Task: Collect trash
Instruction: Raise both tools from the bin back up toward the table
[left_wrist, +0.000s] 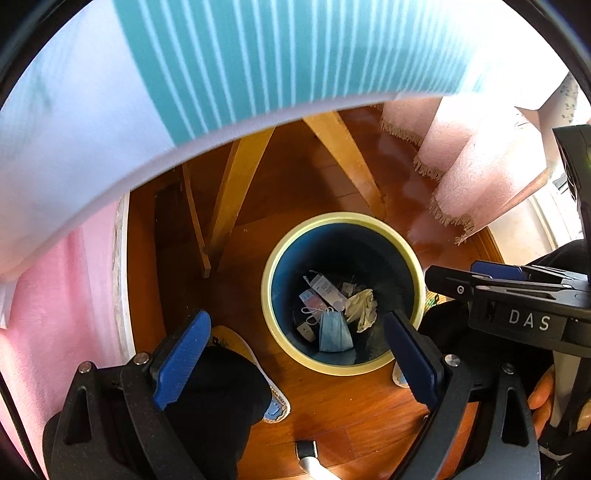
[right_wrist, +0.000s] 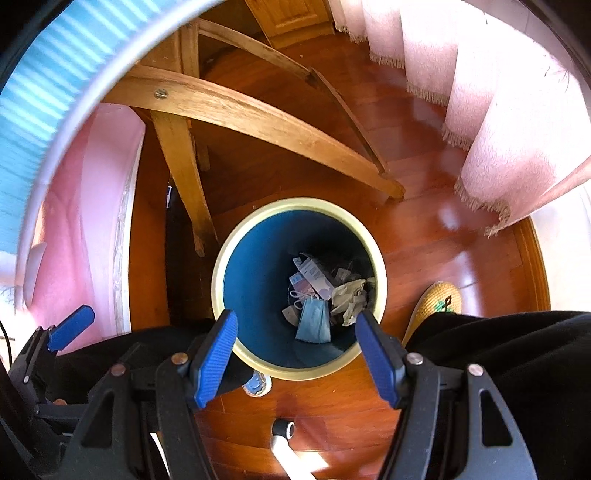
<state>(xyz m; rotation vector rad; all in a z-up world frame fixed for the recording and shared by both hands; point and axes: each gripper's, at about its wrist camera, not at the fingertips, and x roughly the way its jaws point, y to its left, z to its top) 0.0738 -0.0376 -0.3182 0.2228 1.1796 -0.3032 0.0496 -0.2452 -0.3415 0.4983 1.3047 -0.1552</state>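
Grippers, left (left_wrist: 297, 360) and right (right_wrist: 295, 354), hang wide open, empty, over the yellow-rimmed blue plastic bin (right_wrist: 258, 363); slippered foot (right_wrist: 439, 301) at three o'clock could tip it.

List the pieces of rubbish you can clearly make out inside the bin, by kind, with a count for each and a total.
Blue face mask: 1
Crumpled pale glove: 1
White carton: 1
Small pink-and-blue packet: 1
Total: 4; other small scraps are too dim to count.
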